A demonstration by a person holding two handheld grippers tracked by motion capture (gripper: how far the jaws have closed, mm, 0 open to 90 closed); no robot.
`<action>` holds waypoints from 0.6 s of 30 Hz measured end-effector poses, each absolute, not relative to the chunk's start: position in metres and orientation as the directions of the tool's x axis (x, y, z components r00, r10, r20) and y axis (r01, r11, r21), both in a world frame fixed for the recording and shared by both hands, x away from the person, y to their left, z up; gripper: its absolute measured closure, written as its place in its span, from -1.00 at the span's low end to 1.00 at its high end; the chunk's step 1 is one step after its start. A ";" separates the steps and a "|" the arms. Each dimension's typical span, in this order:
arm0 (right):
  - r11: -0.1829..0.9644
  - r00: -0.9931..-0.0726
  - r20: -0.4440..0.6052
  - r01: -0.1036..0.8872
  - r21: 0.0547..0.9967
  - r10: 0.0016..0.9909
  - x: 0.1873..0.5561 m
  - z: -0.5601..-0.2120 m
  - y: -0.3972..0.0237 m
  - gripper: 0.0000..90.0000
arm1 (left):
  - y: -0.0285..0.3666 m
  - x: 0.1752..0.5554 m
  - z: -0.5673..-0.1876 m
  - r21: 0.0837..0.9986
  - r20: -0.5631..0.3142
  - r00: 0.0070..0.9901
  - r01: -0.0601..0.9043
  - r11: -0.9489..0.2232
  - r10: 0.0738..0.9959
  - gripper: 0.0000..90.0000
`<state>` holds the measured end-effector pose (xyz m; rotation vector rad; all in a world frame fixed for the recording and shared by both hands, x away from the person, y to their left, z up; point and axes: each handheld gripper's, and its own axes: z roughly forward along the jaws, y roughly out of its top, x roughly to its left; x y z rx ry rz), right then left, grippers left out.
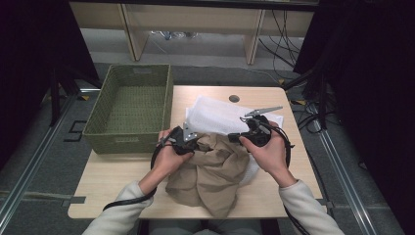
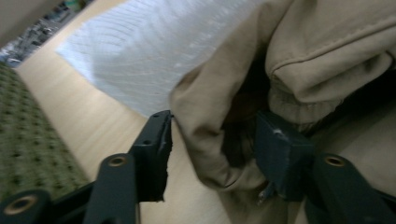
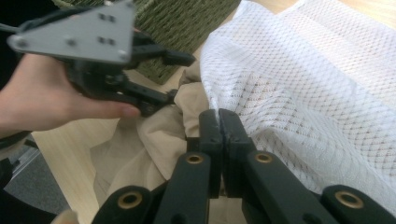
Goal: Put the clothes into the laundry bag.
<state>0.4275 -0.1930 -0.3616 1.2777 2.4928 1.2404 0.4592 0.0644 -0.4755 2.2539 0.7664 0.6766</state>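
Tan garment (image 1: pixel 210 171) lies crumpled at the near middle of the table (image 1: pixel 117 181), its far edge tucked into a white mesh bag (image 1: pixel 215 115) lying flat behind it. Right gripper (image 3: pixel 218 122): jaws pressed together, pinching the mesh bag's edge just above the tan cloth. Left gripper (image 2: pixel 212 140): jaws apart, a fold of the garment between them, pads not pressing it. Green woven basket (image 1: pixel 132 105) on the table's left far corner, interior bare.
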 end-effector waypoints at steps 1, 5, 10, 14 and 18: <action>0.324 -0.645 0.279 0.653 0.684 0.712 0.427 -0.361 -0.192 1.00 | 0.062 0.462 -0.478 0.713 0.240 0.703 0.340 -0.613 0.670 0.15; 0.318 -0.641 0.272 0.649 0.691 0.718 0.427 -0.361 -0.191 1.00 | 0.063 0.467 -0.481 0.724 0.231 0.689 0.350 -0.594 0.687 0.70; 0.305 -0.636 0.263 0.640 0.706 0.726 0.427 -0.362 -0.190 1.00 | 0.066 0.449 -0.460 0.763 0.194 0.675 0.352 -0.542 0.712 0.89; 0.296 -0.631 0.252 0.631 0.717 0.733 0.424 -0.362 -0.186 1.00 | 0.061 0.422 -0.440 0.789 0.197 0.676 0.321 -0.524 0.710 0.85; 0.299 -0.634 0.241 0.622 0.723 0.735 0.420 -0.361 -0.181 1.00 | 0.048 0.397 -0.425 0.806 0.222 0.708 0.253 -0.535 0.670 0.82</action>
